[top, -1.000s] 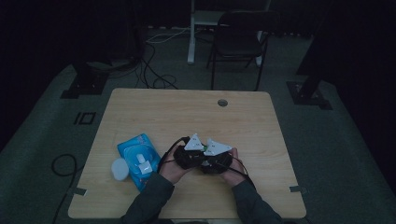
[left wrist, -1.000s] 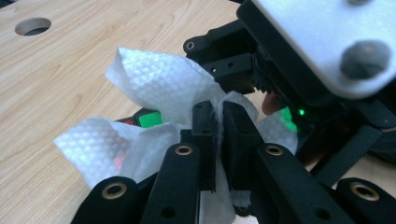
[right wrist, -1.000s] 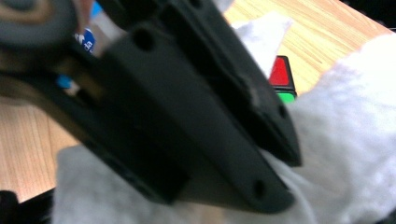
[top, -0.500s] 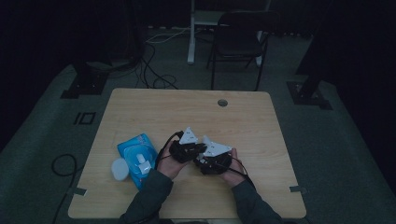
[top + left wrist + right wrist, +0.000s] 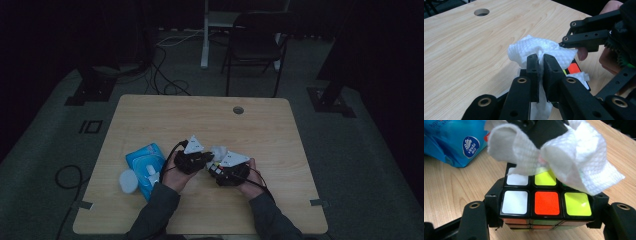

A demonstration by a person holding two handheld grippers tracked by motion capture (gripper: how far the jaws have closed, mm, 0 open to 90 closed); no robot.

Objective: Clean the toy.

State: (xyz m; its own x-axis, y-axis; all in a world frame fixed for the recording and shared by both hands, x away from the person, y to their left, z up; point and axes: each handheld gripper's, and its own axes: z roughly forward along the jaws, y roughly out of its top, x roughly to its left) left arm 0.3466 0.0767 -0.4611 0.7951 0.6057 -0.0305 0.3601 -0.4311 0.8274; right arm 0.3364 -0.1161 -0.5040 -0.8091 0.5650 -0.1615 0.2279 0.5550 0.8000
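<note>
now that the left gripper (image 5: 541, 65), clenched on a crumpled white paper wipe (image 5: 576, 160), has swung in from beside the right gripper (image 5: 546, 217), the wipe rests on the multicoloured plastic puzzle cube (image 5: 546, 202) clamped in the right one, so wiping can likely begin.

A person's 2 hands hold the left gripper (image 5: 200, 159) and the right gripper (image 5: 226, 171) close together near the front of the wooden table (image 5: 150, 115), with a crumpled white wipe (image 5: 218, 151) between them. A blue wipes pack (image 5: 145, 165) lies just left of the left hand (image 5: 172, 175), a small white lid (image 5: 128, 181) beside it.
</note>
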